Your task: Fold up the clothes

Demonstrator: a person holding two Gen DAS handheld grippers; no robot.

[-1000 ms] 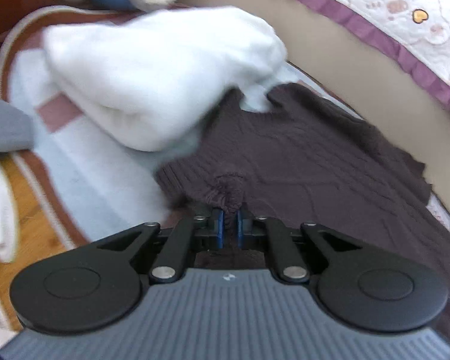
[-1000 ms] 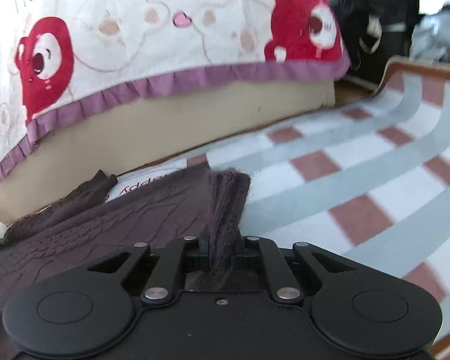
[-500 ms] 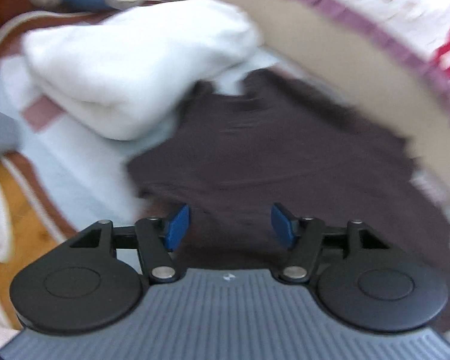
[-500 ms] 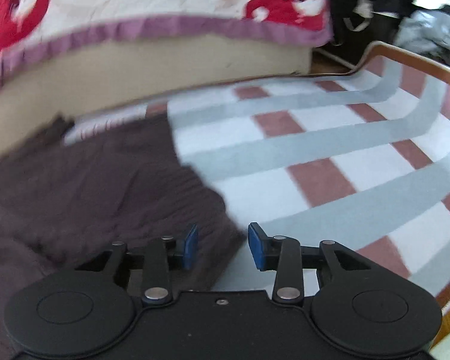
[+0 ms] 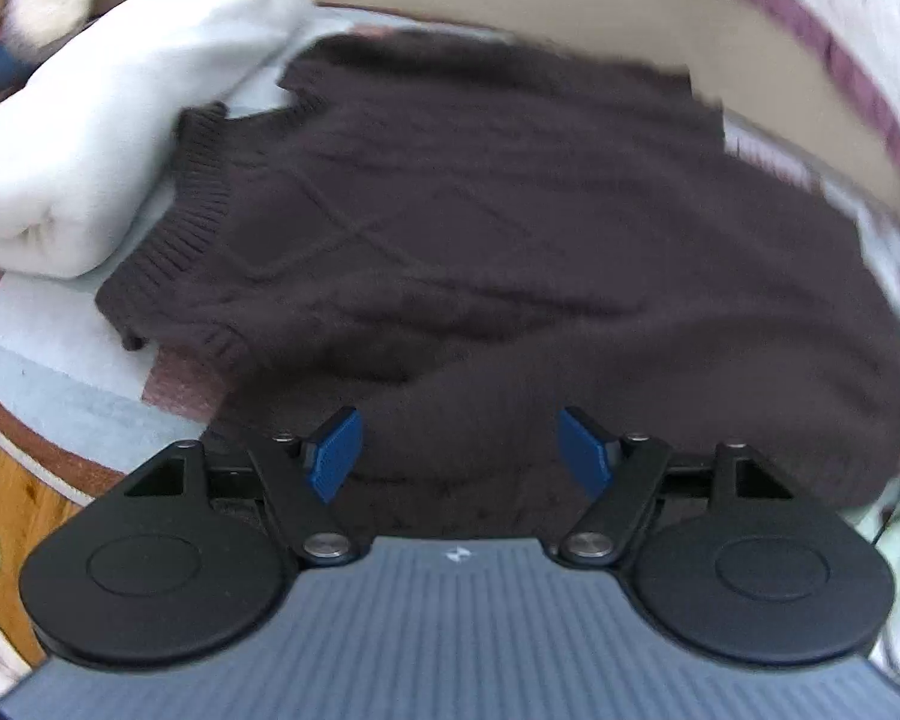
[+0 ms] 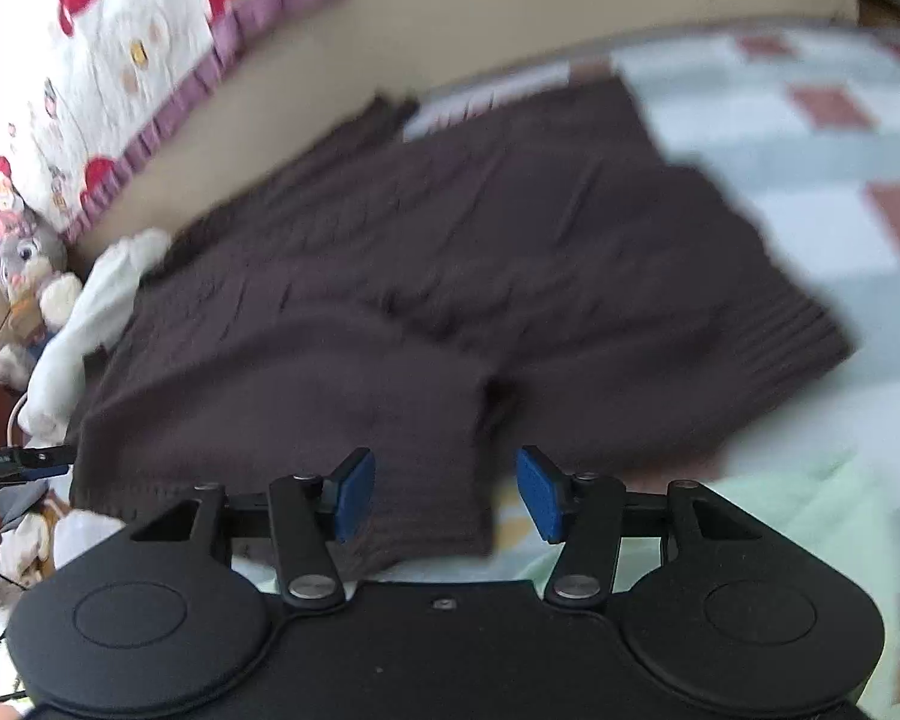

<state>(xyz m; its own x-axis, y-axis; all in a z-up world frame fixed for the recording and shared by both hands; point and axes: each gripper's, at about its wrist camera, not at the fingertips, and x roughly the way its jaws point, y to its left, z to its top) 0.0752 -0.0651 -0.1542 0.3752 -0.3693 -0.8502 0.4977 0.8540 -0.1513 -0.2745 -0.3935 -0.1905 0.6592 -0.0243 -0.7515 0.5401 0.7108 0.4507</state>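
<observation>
A dark brown knitted sweater lies spread flat on a striped blanket; it also shows in the right wrist view. My left gripper is open and empty, hovering above the sweater's near edge. My right gripper is open and empty above a sleeve or folded flap at the near edge. The tip of the left gripper shows at the left of the right wrist view. Both views are motion blurred.
A folded white garment lies just left of the sweater. A mattress side under a bear-print quilt runs along the far edge. Plush toys sit at the far left. A pale green cloth lies near right.
Both grippers were shut on sweater fabric a second ago. They have let go, opened wide and pulled back and up; the sweater now lies flat.
</observation>
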